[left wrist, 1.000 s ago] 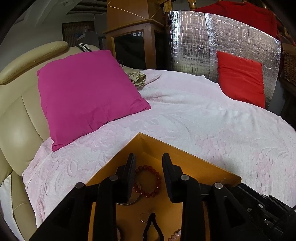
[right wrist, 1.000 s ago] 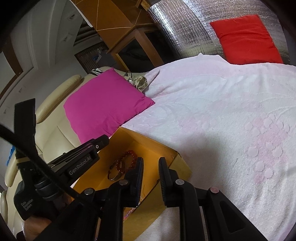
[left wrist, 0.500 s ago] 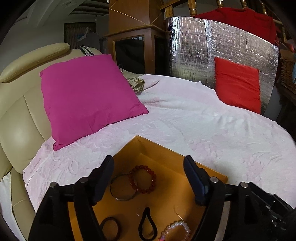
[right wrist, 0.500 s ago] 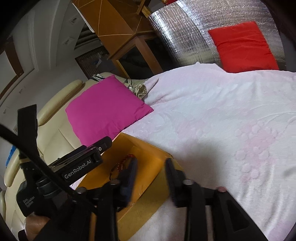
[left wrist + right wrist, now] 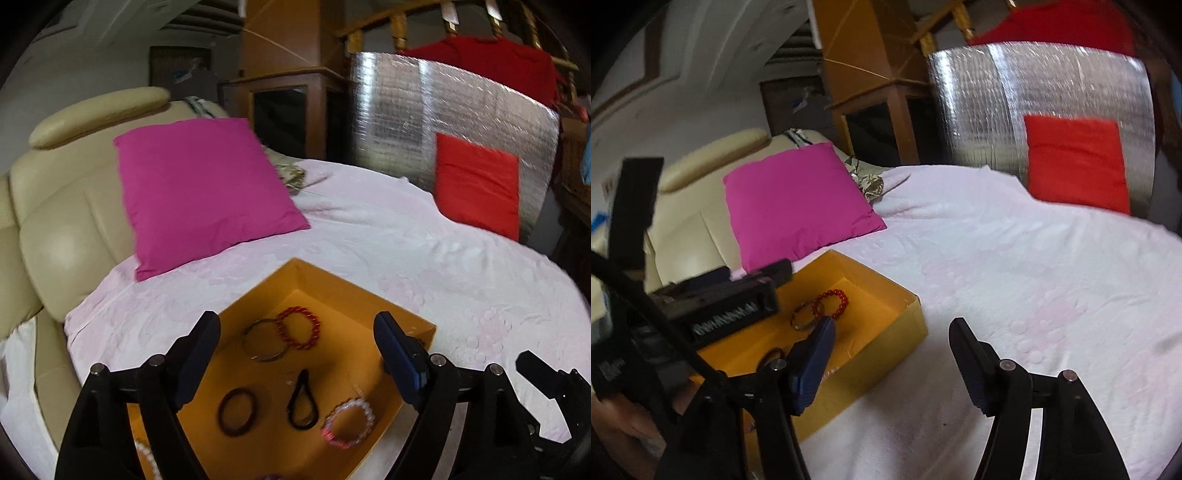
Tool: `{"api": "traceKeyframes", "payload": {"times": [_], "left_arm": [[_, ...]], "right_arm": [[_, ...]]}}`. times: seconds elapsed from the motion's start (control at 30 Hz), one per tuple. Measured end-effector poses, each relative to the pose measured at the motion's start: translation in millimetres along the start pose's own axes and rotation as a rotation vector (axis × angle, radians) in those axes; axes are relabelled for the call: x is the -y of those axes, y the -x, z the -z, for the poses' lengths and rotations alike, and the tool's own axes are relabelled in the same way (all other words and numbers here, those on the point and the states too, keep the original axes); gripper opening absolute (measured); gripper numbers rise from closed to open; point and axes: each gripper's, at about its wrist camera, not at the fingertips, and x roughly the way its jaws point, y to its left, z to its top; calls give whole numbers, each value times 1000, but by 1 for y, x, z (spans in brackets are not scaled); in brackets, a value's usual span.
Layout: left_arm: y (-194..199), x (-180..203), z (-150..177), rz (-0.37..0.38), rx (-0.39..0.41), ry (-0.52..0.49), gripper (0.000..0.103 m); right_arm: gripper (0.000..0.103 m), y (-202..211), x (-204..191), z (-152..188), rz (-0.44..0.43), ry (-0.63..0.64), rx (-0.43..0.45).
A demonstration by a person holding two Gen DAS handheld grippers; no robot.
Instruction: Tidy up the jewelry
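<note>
An open yellow box point(image 5: 410, 318) sits on the pale pink bedspread point(image 5: 424, 254). Inside lie a red bead bracelet point(image 5: 298, 327), a thin metal bangle point(image 5: 263, 340), a dark hair tie point(image 5: 236, 410), a black loop point(image 5: 303, 400) and a pink-white bead bracelet point(image 5: 348, 421). My left gripper point(image 5: 297, 336) is open and empty above the box. My right gripper point(image 5: 892, 336) is open and empty, over the box's right wall point(image 5: 886, 347). The red bracelet point(image 5: 831, 302) and bangle point(image 5: 803, 318) also show in the right wrist view.
A magenta pillow point(image 5: 199, 192) leans on the cream headboard point(image 5: 55, 221) at the left. A red cushion point(image 5: 476, 184) rests against a silver foil panel point(image 5: 406, 110) at the back. A wooden cabinet point(image 5: 288, 103) stands behind the bed.
Both grippers have opened from nearly shut to wide. Both have pulled back and up, so more of the box and its jewelry shows.
</note>
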Motion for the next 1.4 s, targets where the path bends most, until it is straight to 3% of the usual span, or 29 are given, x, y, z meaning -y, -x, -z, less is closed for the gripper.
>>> {"api": "traceKeyframes", "payload": {"times": [0.2, 0.43, 0.9, 1.1, 1.4], "left_arm": [[47, -38, 9, -77, 77, 85, 86], [83, -59, 9, -113, -5, 30, 86], [189, -74, 13, -153, 89, -28, 86], [216, -82, 15, -156, 99, -7, 86], [246, -91, 17, -157, 141, 6, 86]], "right_arm": [[72, 32, -7, -3, 17, 28, 51], [78, 88, -11, 9, 16, -33, 113], [81, 168, -70, 24, -22, 24, 47], [82, 186, -100, 22, -9, 78, 31], [82, 204, -106, 17, 16, 63, 36]]}}
